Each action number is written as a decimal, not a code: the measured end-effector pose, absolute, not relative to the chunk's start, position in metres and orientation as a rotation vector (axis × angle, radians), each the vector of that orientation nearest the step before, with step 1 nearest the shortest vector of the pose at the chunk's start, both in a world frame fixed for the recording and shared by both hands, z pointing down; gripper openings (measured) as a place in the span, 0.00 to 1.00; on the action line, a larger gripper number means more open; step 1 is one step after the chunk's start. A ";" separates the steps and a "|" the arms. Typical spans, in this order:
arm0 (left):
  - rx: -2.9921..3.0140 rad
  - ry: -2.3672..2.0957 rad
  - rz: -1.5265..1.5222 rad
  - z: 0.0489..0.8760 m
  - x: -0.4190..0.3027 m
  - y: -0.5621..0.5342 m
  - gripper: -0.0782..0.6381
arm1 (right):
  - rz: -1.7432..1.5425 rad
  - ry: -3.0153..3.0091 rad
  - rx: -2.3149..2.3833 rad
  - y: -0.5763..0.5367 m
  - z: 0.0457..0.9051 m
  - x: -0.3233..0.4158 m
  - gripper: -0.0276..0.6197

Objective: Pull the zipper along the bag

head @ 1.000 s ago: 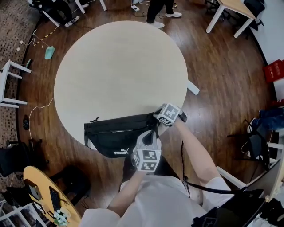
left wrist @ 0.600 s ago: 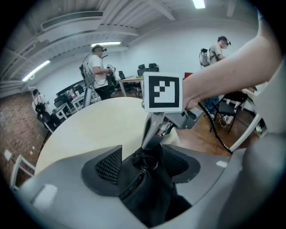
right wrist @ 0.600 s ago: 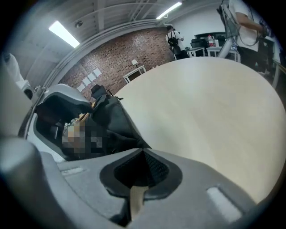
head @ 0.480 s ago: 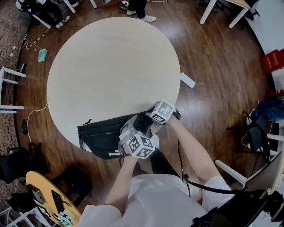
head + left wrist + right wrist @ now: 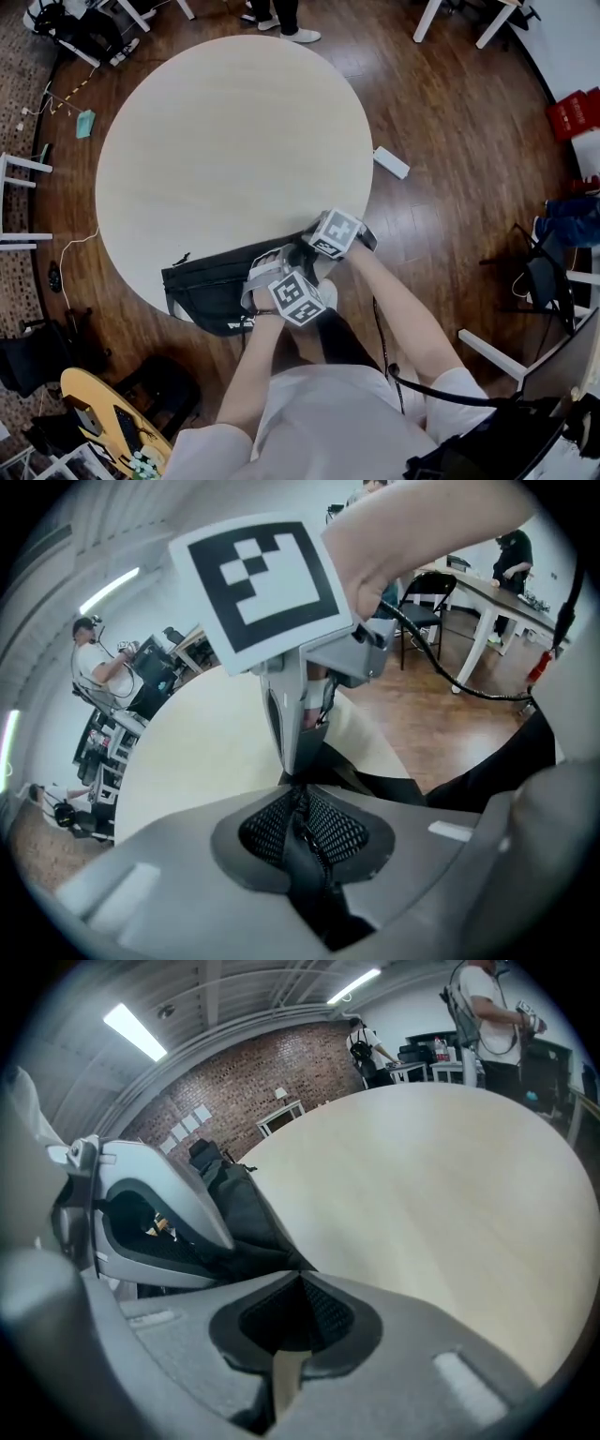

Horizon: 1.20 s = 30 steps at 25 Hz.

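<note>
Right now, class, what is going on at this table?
A person works on a black bag lying at the near edge of a round table, a gripper in each hand. The left gripper is shut on the zipper; the right gripper pinches the bag's right end. The two grippers sit close together.

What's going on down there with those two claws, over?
Status: left claw shut on zipper, right claw shut on bag. Bag lies at table edge. Nothing in the way.
</note>
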<state>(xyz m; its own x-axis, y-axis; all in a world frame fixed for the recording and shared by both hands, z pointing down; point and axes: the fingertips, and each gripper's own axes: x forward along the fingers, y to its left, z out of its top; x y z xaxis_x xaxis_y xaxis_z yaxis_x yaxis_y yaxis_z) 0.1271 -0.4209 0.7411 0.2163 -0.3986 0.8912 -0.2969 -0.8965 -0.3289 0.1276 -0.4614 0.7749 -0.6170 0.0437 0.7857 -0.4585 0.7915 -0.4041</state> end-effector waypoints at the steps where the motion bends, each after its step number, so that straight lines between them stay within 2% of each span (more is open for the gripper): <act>1: -2.388 0.693 -1.760 0.738 0.128 -0.419 0.20 | 0.749 -2.122 0.315 -0.461 0.775 0.128 0.03; 8: -2.415 0.733 -1.588 0.708 0.132 -0.403 0.19 | 0.725 -2.090 0.388 -0.462 0.778 0.132 0.03; 15: -2.538 0.837 -1.508 0.685 0.107 -0.374 0.18 | 0.696 -2.025 0.472 -0.463 0.781 0.132 0.03; 23: -2.689 0.943 -1.419 0.672 0.057 -0.359 0.18 | 0.692 -1.931 0.558 -0.463 0.786 0.136 0.03; 30: -2.710 1.050 -1.386 0.664 -0.016 -0.354 0.18 | 0.651 -1.830 0.616 -0.463 0.788 0.137 0.03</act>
